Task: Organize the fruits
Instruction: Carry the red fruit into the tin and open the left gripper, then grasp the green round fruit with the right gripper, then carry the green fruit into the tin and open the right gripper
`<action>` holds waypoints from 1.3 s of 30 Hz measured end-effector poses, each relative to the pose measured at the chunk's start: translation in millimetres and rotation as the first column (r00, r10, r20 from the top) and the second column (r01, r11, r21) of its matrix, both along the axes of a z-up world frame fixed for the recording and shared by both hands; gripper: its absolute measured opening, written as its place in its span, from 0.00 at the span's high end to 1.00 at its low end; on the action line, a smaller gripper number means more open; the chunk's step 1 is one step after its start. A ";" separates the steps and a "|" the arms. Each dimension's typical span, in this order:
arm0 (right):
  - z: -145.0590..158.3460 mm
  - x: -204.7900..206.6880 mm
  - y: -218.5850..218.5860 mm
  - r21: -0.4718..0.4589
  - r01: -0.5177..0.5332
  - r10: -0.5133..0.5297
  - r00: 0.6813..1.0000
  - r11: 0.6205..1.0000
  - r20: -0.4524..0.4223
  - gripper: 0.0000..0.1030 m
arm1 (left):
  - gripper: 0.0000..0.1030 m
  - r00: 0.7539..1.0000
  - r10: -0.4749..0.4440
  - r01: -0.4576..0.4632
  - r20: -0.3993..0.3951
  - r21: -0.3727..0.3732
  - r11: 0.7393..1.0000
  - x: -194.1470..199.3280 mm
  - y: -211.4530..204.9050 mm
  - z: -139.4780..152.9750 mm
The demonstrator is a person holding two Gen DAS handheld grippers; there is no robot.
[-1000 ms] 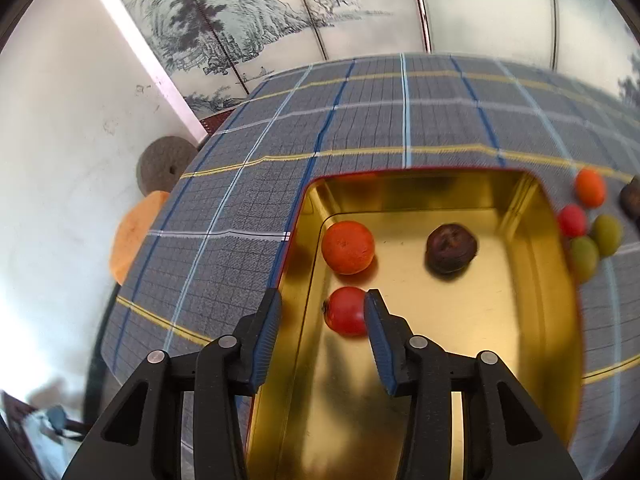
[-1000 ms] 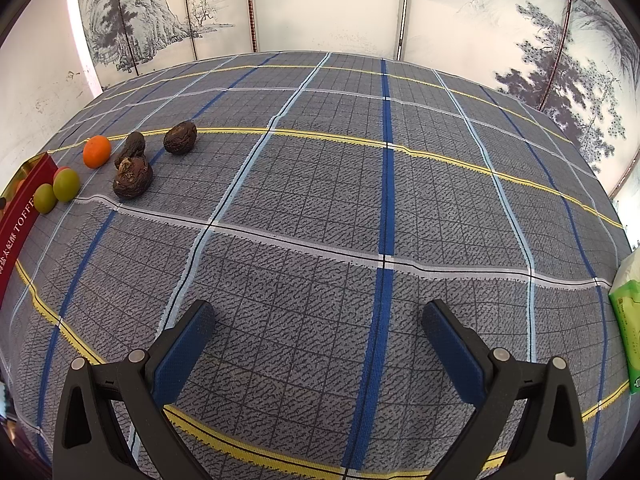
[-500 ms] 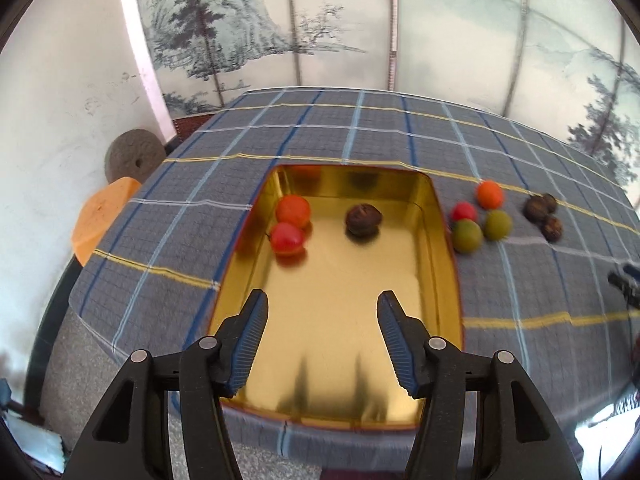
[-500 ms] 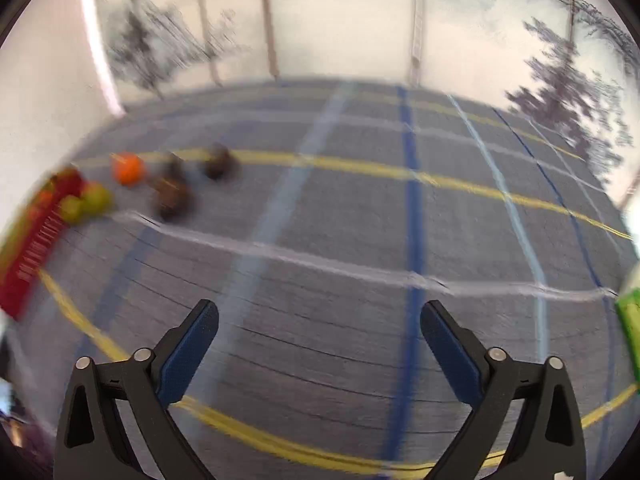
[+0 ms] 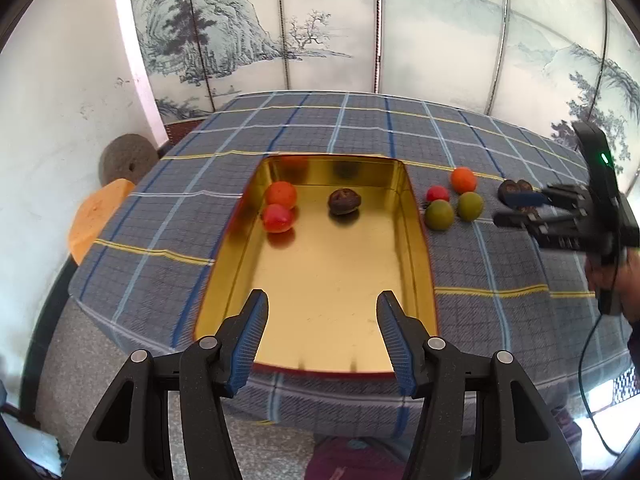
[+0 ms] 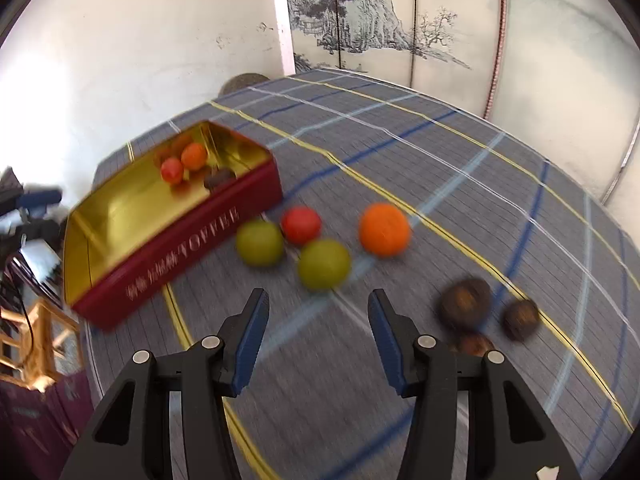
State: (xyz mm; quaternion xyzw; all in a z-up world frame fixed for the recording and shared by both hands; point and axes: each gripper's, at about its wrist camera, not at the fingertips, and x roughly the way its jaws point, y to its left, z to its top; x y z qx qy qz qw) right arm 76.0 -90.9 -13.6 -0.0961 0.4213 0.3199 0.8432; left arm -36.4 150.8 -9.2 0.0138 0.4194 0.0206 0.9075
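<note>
**Fruit split between the tin and the cloth beside it**

On the plaid tablecloth (image 5: 328, 128) sits a red toffee tin (image 6: 192, 248) with a gold interior, and everything else is placed from it. Inside the tin, toward its far end, an orange fruit (image 5: 281, 195) touches a red fruit (image 5: 277, 218) along the left wall, with a dark brown wrinkled fruit (image 5: 344, 201) just beside them toward the middle. The near half of the tin floor is bare gold.

Just outside the tin's right wall lies a small cluster on the cloth: a green fruit (image 5: 439, 215) nearest the wall, a small red fruit (image 5: 437, 193) behind it, a second green fruit (image 5: 470, 206) further out, and an orange one (image 5: 464, 179) beyond that. Farther still from the tin lie dark brown fruits (image 6: 466, 303), three showing in the right wrist view, bunched together and blurred.

The left gripper (image 5: 320, 332) hangs over the tin's near end, its blue-padded fingers apart with nothing between them but the gold floor beneath.

The right gripper (image 6: 316, 328) hangs over the cloth on the far side of the cluster from the tin, pointing down toward the second green fruit. Its jaws are closing, yet nothing lies between the pads; the green fruit sits just ahead of the fingertips and the dark fruits are off to the side. In the left wrist view this gripper shows side-on near the dark fruits, held by a hand (image 5: 616, 276) at the frame's edge.
</note>
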 end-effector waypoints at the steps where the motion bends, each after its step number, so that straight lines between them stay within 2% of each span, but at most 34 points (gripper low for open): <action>1: 0.2 6.7 3.6 0.018 0.003 -0.003 1.000 1.000 -0.008 0.53 | 0.44 1.000 0.003 -0.003 -0.002 0.004 1.000 -2.4 1.3 -0.7; 12: -24.6 35.8 17.2 0.031 0.063 -0.060 0.992 0.998 -0.111 0.53 | 0.44 0.999 0.007 -0.008 -0.031 -0.021 1.000 -6.9 7.1 -8.1; 14: -32.5 38.1 20.8 0.012 0.062 -0.060 0.989 0.998 -0.138 0.67 | 0.44 0.999 0.004 -0.004 -0.033 -0.017 1.000 -7.2 5.7 -8.7; 19: -27.9 25.6 12.9 0.008 0.092 -0.091 0.990 0.996 -0.112 0.68 | 0.44 1.000 0.004 -0.004 -0.025 -0.007 1.000 -9.8 4.4 -8.7; 22: -11.9 8.3 5.3 0.047 0.104 -0.100 0.992 0.994 -0.082 0.68 | 0.44 1.000 0.006 -0.007 -0.017 -0.015 1.000 -11.6 5.8 -7.3; 27: 22.9 -20.8 22.5 0.134 0.041 -0.035 0.999 0.990 -0.040 0.68 | 0.44 1.000 0.014 -0.014 0.000 -0.016 1.000 -14.9 4.9 -4.3; 31: 38.7 -30.1 59.5 0.179 -0.052 0.060 0.997 0.983 -0.040 0.68 | 0.44 1.000 0.017 -0.017 0.019 0.005 1.000 -19.8 3.5 -0.3; 33: 39.8 -31.6 83.6 0.192 -0.103 0.115 0.992 0.976 -0.051 0.68 | 0.44 0.999 0.023 -0.023 0.029 0.014 1.000 -23.4 5.1 2.5; 39: 25.7 -32.9 138.2 0.157 -0.192 0.208 0.974 0.969 -0.089 0.68 | 0.44 0.998 0.050 -0.051 0.041 0.020 0.998 -30.9 16.9 5.9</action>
